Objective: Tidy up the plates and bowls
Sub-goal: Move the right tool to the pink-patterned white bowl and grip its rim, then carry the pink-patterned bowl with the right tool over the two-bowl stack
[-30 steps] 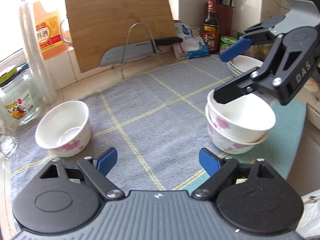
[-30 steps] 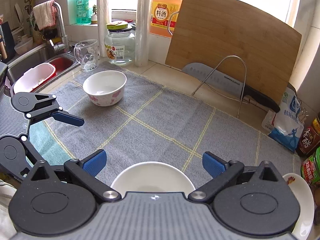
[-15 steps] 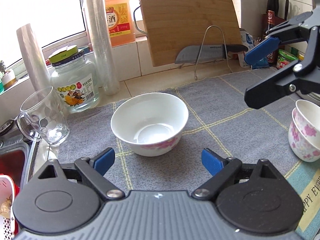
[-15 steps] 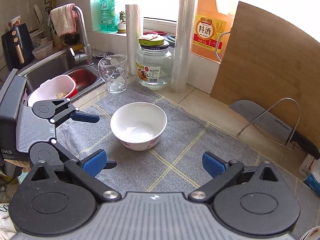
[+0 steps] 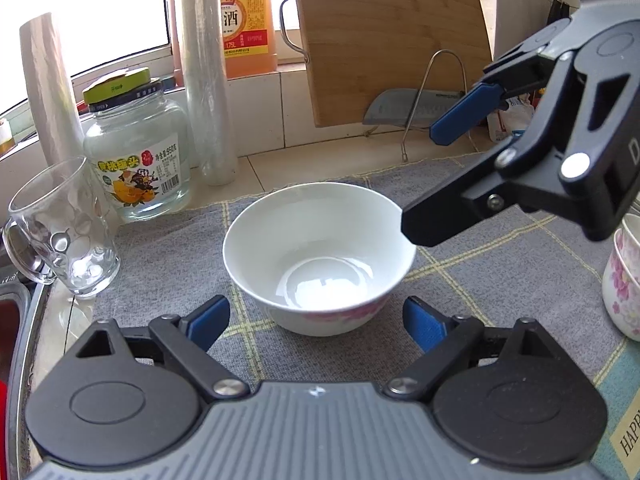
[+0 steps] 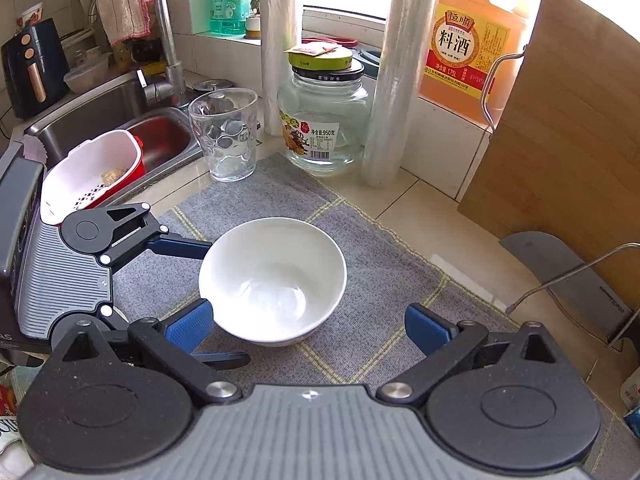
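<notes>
Biggest thing in shot is the grey mat [image 5: 168, 248] w/ yellow grid lines, covering most of the counter, and behind it the wooden cutting board [image 5: 392, 40] leans on the wall w/ a knife [image 5: 404, 108] propped on a wire rack in front of it. Sink [image 6: 120, 120] is off to the left in the right wrist view, red/white strainer basket [image 6: 88, 176] sitting in it. Orange cooking wine jug [image 6: 464, 48] is up on the ledge, two rolls of plastic wrap [image 5: 204, 80] stand near the glass jar [image 5: 140, 152], and a glass mug [image 5: 60, 224] is just left of the jar at the mat's edge. Now the actual task stuff: white bowl [image 5: 320, 256] w/ pink flowers sits upright on the mat, pretty much center, empty. Left gripper [image 5: 316, 320] is spread wide, fingers either side of the bowl's near wall, not touching afaict. Right gripper [image 6: 308, 328] is also released, jaws wide, bowl sitting between the blue pads; in the left wrist view its lower finger looks right at the bowl's rim on the right side, can't tell if it's actually touching. Two stacked bowls [image 5: 624, 280] w/ the same pink pattern are at the far right edge, well apart from the single one.
</notes>
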